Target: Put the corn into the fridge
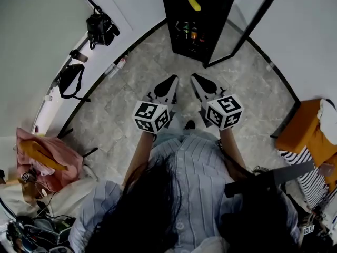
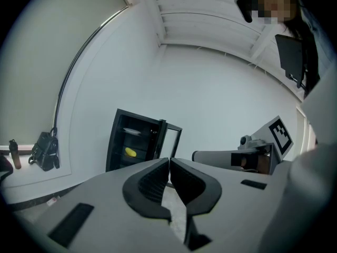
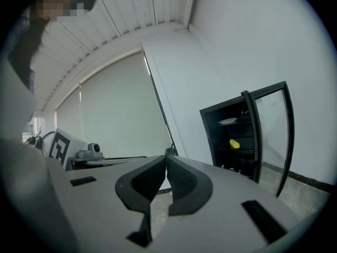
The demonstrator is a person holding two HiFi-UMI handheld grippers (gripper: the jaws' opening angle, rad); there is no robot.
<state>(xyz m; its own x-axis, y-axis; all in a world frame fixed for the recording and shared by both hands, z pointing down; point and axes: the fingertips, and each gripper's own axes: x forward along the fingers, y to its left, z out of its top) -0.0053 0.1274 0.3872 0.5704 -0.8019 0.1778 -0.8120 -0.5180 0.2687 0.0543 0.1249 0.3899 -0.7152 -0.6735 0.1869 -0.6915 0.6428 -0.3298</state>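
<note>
The yellow corn [image 1: 195, 3] lies on a shelf inside the small black fridge [image 1: 178, 10], whose glass door [image 1: 246, 25] stands swung wide. The corn [image 2: 130, 152] shows in the left gripper view and the corn [image 3: 234, 143] in the right gripper view, both well ahead of the jaws. My left gripper [image 1: 174, 78] and right gripper [image 1: 194, 77] are held side by side over the floor, a good step short of the fridge. Both are shut with nothing between the pads; the left gripper [image 2: 169, 160] and right gripper [image 3: 166, 157] have their tips touching.
Bottles [image 1: 189, 31] stand on the fridge's lower shelf and a white plate [image 3: 228, 121] on an upper one. A black camera bag [image 1: 101, 28] and a pouch [image 1: 69, 79] sit along the left wall ledge. An orange stool [image 1: 305, 126] is at the right, a pink bag [image 1: 41, 157] at the left.
</note>
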